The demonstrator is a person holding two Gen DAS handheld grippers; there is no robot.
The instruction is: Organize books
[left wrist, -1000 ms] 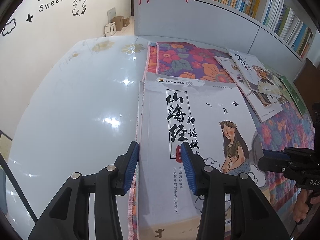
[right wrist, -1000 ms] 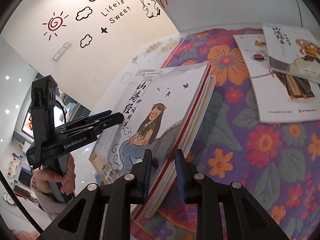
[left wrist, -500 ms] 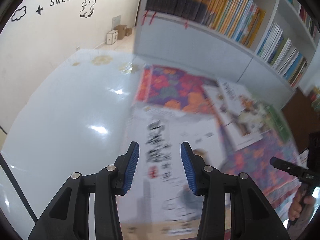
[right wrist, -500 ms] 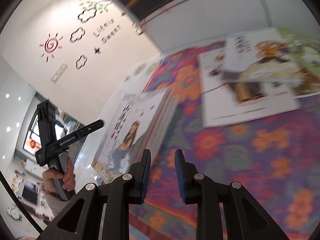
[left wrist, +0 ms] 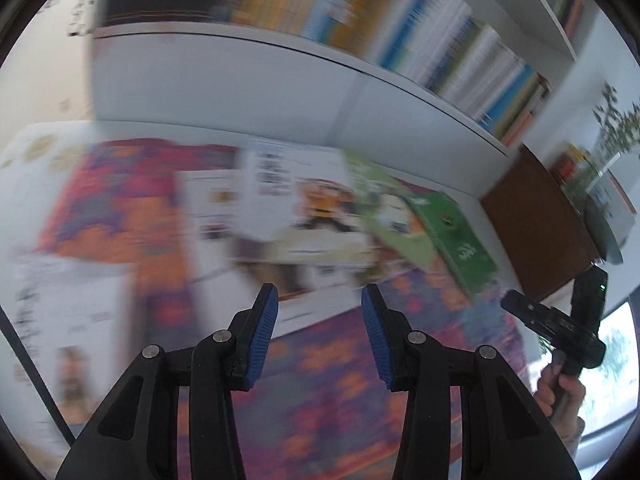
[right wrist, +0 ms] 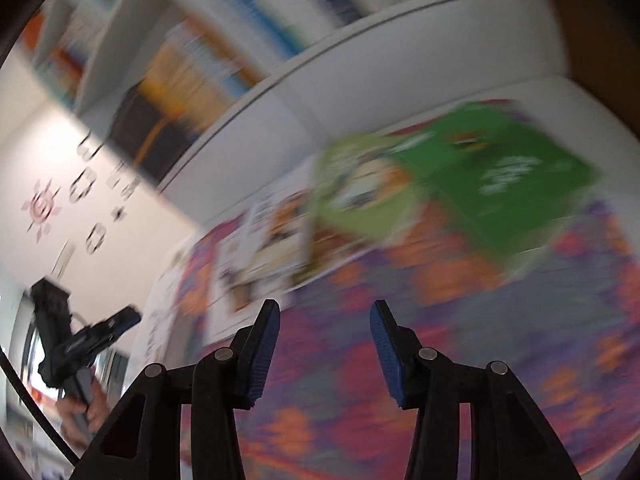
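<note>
**Two empty grippers, loose books lying ahead of both**

Both of your grippers are hanging over the floral cloth (left wrist: pixel 332 364) with nothing between their pads. The left gripper (left wrist: pixel 318 336) is keeping its jaws spread a modest way; the right gripper (right wrist: pixel 324 354) has just been opening its jaws, and no book is sitting in the gap.

The loose books are lying above the jaws in both views. In the left wrist view the white books (left wrist: pixel 280 220) are sitting just above the fingertips, overlapping one another, with their long sides running from lower left to upper right. The green book (left wrist: pixel 436 224) is lying to the upper right of them, its long axis slanting down toward the right. In the right wrist view the green book (right wrist: pixel 492 184) is filling the upper right, and the white ones are at the upper left of the jaws. By my reading, your right hand is nearer the green book and your left is nearer the white ones.

The stack (left wrist: pixel 68 312) is resting at the left edge of the left wrist view, well apart from the loose books.

Behind the table, a bookshelf (left wrist: pixel 460 64) is standing full of upright books. Both pictures are heavily blurred, so fine edges are unclear.
</note>
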